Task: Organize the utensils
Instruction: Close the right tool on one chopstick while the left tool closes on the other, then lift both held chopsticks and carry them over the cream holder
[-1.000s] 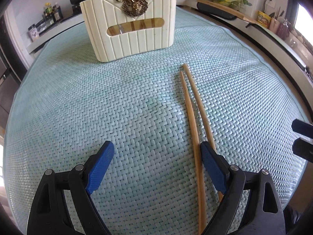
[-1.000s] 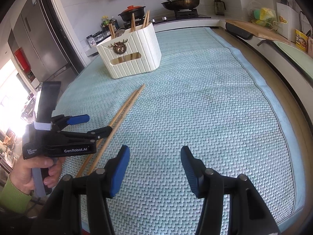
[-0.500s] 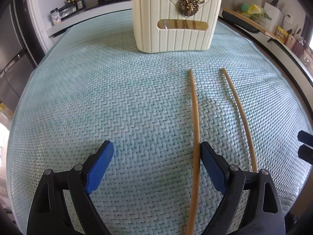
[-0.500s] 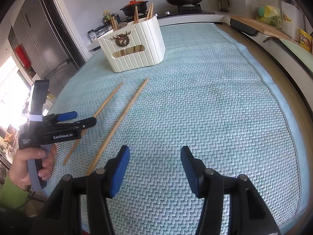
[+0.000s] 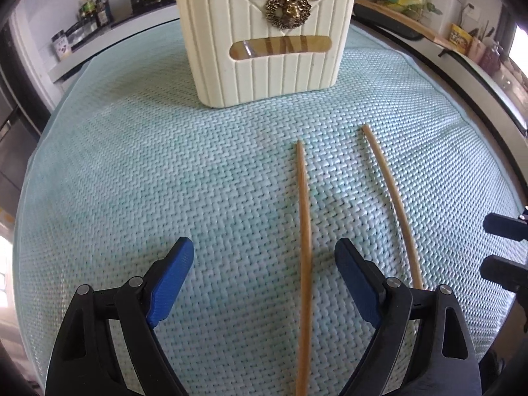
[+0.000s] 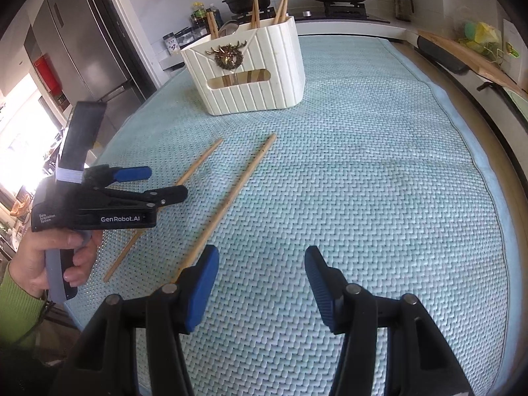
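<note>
Woven mat (image 5: pixel 132 171): both grippers (image 5: pixel 264 274) (image 6: pixel 260 277) gape empty; chopstick (image 5: pixel 304 231) ends cut off.

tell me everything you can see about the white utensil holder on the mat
The utensil holder is a cream, ribbed, plastic-looking caddy standing upright at the far end of the woven mat. Its front carries a brass-coloured deer-head emblem above a slot-shaped clear window. Several wooden chopsticks stand inside, tips poking above the rim. Neither gripper touches it.
</note>
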Demonstrator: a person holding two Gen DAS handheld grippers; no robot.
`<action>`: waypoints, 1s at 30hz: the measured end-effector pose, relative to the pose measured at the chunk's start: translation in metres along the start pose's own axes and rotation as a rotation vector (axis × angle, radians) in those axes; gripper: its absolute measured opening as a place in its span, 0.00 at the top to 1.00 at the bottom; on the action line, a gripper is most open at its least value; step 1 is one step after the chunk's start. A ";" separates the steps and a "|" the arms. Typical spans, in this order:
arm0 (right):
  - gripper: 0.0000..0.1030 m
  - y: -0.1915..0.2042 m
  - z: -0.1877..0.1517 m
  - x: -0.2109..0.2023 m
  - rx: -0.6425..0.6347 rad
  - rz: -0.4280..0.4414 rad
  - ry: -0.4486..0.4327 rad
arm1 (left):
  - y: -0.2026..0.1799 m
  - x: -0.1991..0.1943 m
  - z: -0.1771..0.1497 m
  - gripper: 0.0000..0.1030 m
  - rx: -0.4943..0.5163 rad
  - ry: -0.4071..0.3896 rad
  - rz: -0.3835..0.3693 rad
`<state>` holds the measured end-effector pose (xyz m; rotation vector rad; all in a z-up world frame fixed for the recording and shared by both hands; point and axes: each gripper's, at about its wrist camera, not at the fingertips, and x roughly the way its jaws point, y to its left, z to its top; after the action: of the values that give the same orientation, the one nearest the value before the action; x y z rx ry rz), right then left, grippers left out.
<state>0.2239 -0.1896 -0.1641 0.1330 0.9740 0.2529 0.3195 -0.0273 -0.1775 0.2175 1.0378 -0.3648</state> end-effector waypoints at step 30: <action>0.94 0.002 0.118 0.056 0.093 0.048 -0.011 | 0.015 -0.040 0.039 0.96 0.003 -0.091 -0.100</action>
<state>0.3512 -0.1728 -0.1429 0.2430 0.9730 0.2505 0.3385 -0.0193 -0.1236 0.1501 0.9605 -0.4628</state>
